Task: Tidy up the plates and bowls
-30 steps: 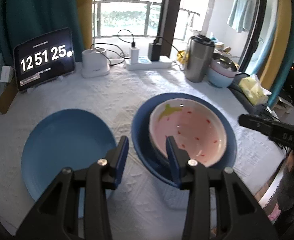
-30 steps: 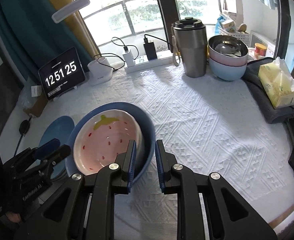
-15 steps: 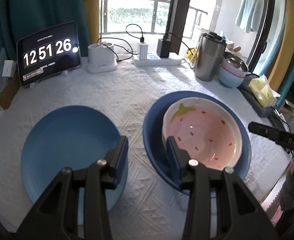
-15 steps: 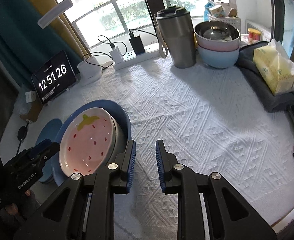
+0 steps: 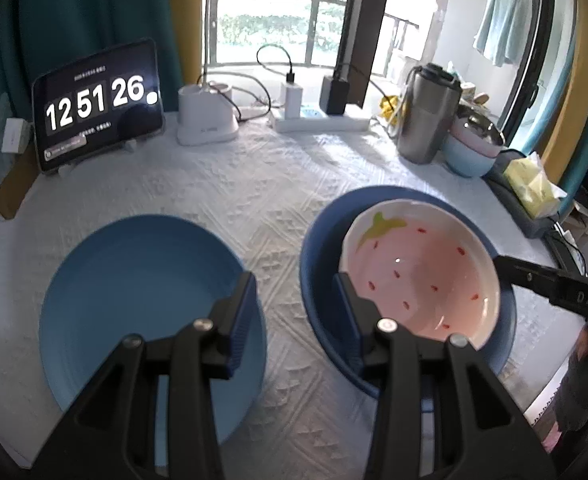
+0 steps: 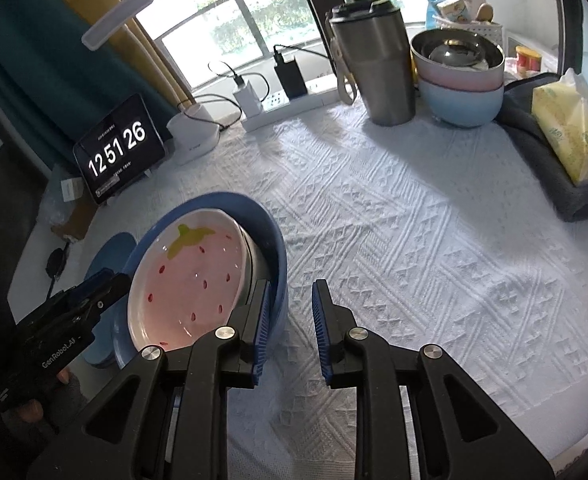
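Left gripper (image 5: pixel 294 292) held with jaws apart, empty, above the cloth between light blue plate (image 5: pixel 142 292) and dark blue bowl (image 5: pixel 321 248). Right gripper (image 6: pixel 291 304) likewise parted and empty, left pad just beside that bowl's rim. Strawberry-pattern pink bowl (image 5: pixel 421 276) seated tilted inside the dark blue bowl. Farther back on the desk (image 6: pixel 413 220): steel tumbler (image 6: pixel 373 68), stacked bowls (image 6: pixel 459 84), clock tablet (image 5: pixel 98 104) reading 12 51 26.

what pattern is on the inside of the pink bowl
A strawberry design: the pink bowl has red seed flecks and a yellow-green leaf near the rim. Clearest in the left wrist view.
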The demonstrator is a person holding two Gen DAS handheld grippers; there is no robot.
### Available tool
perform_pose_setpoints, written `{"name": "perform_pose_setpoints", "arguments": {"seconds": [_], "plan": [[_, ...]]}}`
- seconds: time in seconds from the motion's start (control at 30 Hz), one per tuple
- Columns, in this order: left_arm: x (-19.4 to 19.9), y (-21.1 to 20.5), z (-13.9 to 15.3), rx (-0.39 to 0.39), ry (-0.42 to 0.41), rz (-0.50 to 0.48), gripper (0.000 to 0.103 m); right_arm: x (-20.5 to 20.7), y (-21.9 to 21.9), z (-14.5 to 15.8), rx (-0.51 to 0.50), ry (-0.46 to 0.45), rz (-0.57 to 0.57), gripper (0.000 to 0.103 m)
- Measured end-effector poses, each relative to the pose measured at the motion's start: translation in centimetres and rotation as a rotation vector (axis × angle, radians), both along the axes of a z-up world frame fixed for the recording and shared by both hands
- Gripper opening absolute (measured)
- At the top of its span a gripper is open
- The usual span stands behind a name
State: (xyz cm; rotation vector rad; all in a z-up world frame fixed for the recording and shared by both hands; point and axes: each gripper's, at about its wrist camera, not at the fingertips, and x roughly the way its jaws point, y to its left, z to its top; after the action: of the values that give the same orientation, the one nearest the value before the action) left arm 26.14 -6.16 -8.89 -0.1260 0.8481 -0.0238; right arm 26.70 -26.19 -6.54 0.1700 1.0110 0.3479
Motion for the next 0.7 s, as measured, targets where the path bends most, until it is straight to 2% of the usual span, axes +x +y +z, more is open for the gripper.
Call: {"name": "perform_pose_setpoints", "arguments": {"seconds": [0.07, 0.17, 0.43, 0.57, 0.7], "plan": [[0.3, 0.1, -0.5, -0.002, 0.022, 0.004, 0.041, 0.1, 0.1, -0.4, -0.004, 0.011, 0.001, 0.030], [0.4, 0.2, -1.0, -0.005, 0.033, 0.006, 0.042, 0.3, 0.0, -0.7, 0.001, 0.020, 0.002, 0.031], [0.7, -0.3, -0.9, 0.049, 0.042, -0.027, 0.042, 0.7, 0.4, -0.9, -0.022, 0.030, 0.000, 0.032], [0.8, -0.3, -1.0, 0.054, 0.038, -0.023, 0.042, 0.7, 1.2, -1.0, -0.101, 0.030, -0.026, 0.040], [0.7, -0.3, -1.1, 0.064, 0.025, -0.009, 0.044, 0.5, 2.0, -1.4, -0.162, 0.023, -0.064, 0.042]]}}
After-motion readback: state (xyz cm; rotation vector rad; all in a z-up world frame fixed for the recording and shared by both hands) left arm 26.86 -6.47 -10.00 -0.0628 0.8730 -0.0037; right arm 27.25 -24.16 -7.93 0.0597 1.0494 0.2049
